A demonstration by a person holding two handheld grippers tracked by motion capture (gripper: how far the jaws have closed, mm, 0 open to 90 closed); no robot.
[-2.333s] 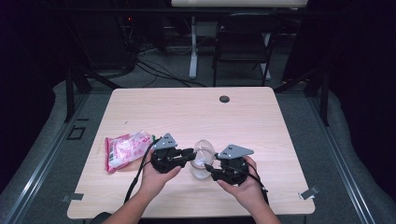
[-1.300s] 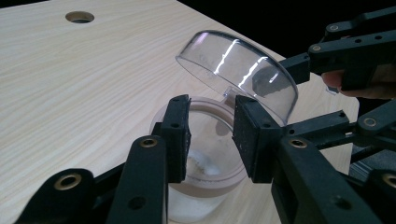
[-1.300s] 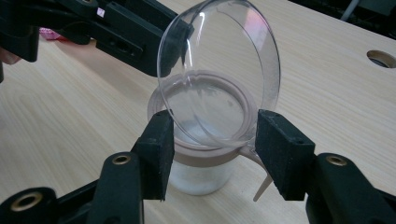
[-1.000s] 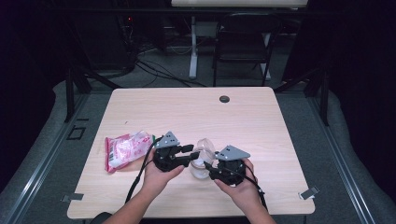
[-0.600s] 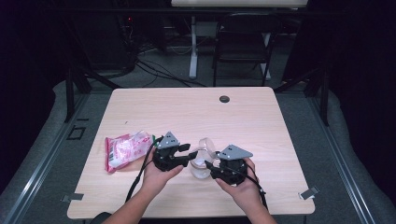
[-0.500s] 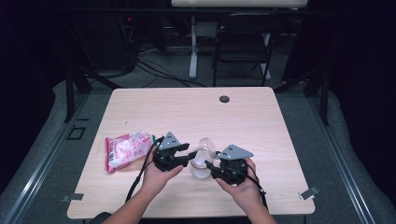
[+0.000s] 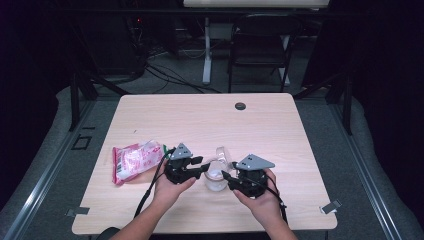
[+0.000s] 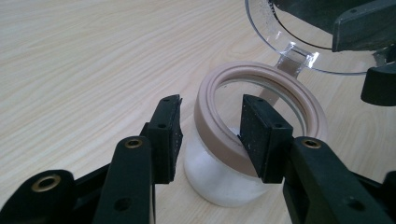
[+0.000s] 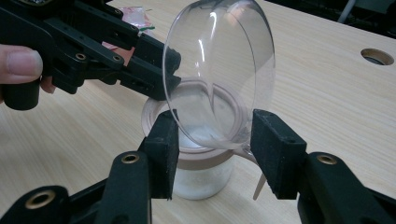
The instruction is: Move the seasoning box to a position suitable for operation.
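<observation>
A small clear jar with a tan rim and white contents stands near the table's front edge. Its clear hinged lid is tipped up. My left gripper comes in from the left and is open. In the left gripper view its jaws straddle the near part of the jar's rim, one outside and one over the mouth. My right gripper is open on the jar's right. In the right gripper view the raised lid stands just beyond the jaw tips, above the jar.
A pink and white packet lies on the table left of my left hand. A round cable hole sits near the table's far edge. A dark chair and cables are on the floor beyond.
Over about two seconds my left gripper has edged right onto the jar's rim and the lid has come up. In the last half second nothing visibly moves.
</observation>
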